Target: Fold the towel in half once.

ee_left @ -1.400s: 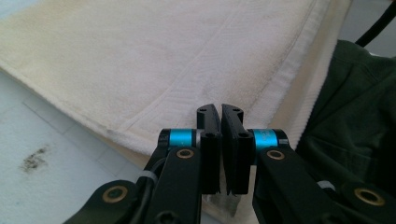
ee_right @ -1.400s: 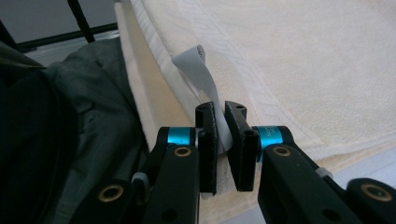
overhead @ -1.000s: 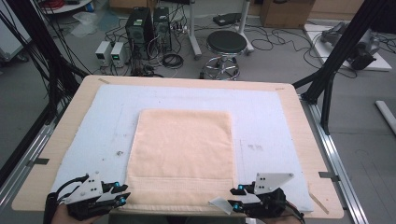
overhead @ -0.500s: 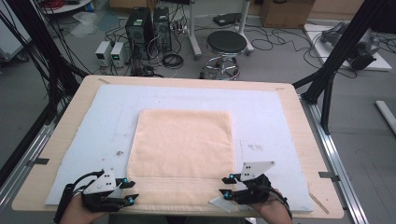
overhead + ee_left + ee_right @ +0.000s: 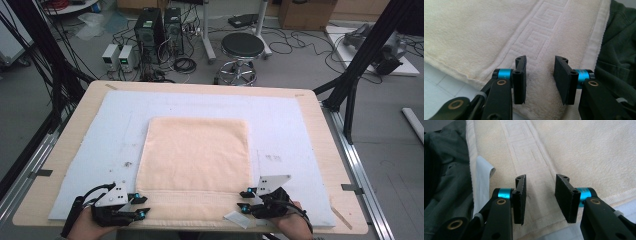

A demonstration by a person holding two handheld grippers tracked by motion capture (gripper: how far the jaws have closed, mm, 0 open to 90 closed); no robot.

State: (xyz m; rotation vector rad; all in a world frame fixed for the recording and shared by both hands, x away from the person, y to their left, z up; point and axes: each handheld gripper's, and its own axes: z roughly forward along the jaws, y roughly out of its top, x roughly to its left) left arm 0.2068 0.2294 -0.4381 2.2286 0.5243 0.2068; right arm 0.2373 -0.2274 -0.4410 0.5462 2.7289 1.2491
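Observation:
A cream towel [image 5: 195, 160] lies folded flat in the middle of the table, its woven key-pattern band along the near edge. My left gripper [image 5: 140, 205] rests low on the towel's near left corner. In the left gripper view its jaws [image 5: 540, 62] stand apart with the tips pushed into the towel [image 5: 474, 32]; they have just been closing, with pile bulging between them. My right gripper [image 5: 243, 200] sits on the near right corner. Its jaws [image 5: 541, 181] are apart over the towel's band [image 5: 586, 150], closing slightly, the pads not pinching cloth.
A pale blue mat [image 5: 300, 130] covers the wooden table [image 5: 90, 100] under the towel. A white label [image 5: 235, 217] pokes out at the towel's near right edge [image 5: 482, 177]. The person's dark green clothing [image 5: 619, 50] lies just past the near edge. A stool [image 5: 242, 47] stands beyond the table.
Both grippers have come inward and down onto the towel's near corners. The left moved right along the near edge, the right moved left toward the towel.

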